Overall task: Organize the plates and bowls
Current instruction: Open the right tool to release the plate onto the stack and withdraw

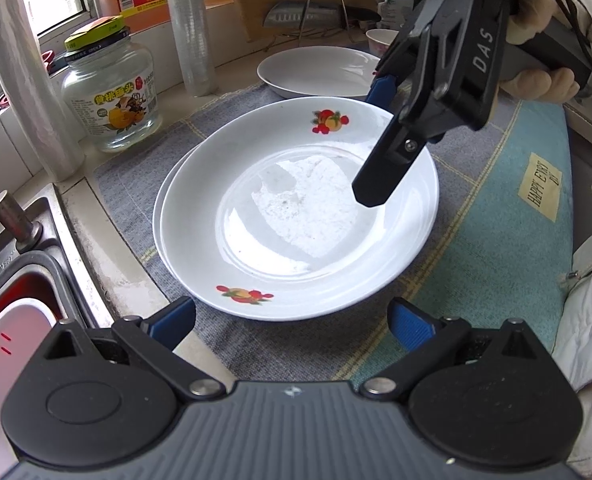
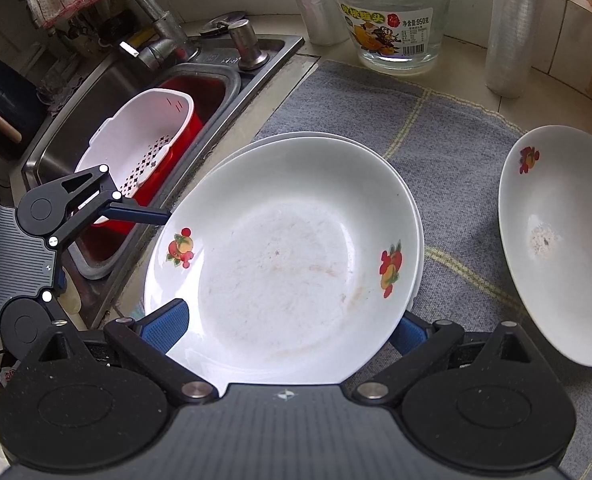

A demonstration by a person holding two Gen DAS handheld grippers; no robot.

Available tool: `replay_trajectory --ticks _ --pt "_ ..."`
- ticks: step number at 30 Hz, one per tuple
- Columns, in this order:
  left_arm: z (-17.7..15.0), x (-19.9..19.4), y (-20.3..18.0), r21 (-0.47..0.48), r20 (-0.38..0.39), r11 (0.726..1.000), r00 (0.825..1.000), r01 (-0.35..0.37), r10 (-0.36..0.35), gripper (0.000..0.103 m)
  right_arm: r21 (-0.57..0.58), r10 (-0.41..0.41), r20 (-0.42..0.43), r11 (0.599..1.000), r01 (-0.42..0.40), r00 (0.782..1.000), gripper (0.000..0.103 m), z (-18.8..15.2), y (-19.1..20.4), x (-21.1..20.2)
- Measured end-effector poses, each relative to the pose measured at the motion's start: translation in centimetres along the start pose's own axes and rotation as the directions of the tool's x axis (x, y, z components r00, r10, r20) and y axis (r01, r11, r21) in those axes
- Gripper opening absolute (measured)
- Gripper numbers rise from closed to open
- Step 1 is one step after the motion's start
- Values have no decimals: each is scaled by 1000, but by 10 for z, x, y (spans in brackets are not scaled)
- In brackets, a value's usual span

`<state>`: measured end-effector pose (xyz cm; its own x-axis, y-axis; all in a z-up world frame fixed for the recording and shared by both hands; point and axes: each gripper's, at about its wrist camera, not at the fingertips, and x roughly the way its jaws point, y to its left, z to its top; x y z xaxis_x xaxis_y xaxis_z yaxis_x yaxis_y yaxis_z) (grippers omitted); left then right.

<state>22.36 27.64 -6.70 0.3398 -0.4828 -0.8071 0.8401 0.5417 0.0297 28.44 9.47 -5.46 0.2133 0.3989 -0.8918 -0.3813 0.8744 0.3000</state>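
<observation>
A white fruit-print plate [image 1: 296, 216] lies on top of another white plate [image 1: 164, 200] on the grey cloth mat; both show in the right wrist view, top plate [image 2: 284, 260] over the lower one [image 2: 415, 216]. A third white plate [image 1: 315, 72] sits farther back, seen at the right of the right wrist view [image 2: 559, 240]. My left gripper [image 1: 292, 324] is open just before the stack's near rim. My right gripper [image 2: 292, 328] is open, one finger above and one below the top plate's far rim; it also shows in the left wrist view [image 1: 379, 140].
A steel sink [image 2: 96, 92] with a white colander [image 2: 136, 148] in a red basin lies left of the mat. A glass jar [image 1: 112, 96], rolls of plastic film [image 1: 24, 80], a bottle and a knife rack [image 1: 315, 12] stand along the back.
</observation>
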Motion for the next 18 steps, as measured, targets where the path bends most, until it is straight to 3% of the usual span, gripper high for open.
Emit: replay_trajectory --ticks 12,14,18 --pt "1 -2 -3 -10 25 1000 1000 1 -1 101 0 -71 -32 997 71 997 103 -8 2 -1" --pt "1 -3 -4 -17 33 1000 999 -4 5 101 6 -48 -35 999 49 998 103 -12 -1 1" --pt "1 -9 -4 -47 58 999 998 -16 19 101 -21 -75 6 997 75 997 103 -18 6 -3"
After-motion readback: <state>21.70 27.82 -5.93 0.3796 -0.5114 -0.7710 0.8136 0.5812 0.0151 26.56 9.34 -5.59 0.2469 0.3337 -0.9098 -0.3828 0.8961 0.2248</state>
